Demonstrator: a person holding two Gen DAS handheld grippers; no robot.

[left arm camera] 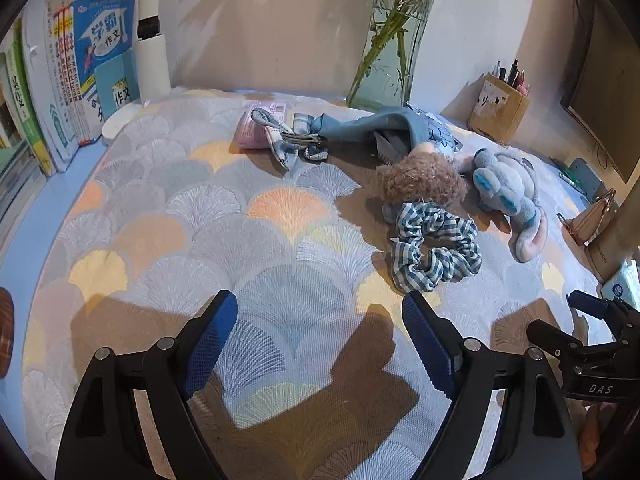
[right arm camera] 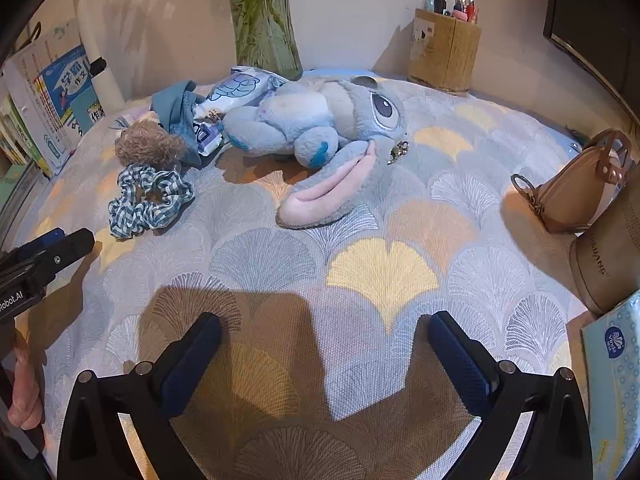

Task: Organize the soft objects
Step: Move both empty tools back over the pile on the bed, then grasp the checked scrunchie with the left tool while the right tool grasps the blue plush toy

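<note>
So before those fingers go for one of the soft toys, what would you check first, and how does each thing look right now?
1. Left gripper open and holding nothing: ok.
2. Right gripper open and holding nothing: ok.
3. Gingham scrunchie lying free on the tablecloth, nothing on top of it: ok.
4. Grey plush rabbit in plain view, its pink-lined ear stretched toward the right gripper: ok.
5. Brown fuzzy toy free to lift: not ok, blue cloth overlaps it.
6. A place to put the soft things: cannot tell, none is visible.
</note>
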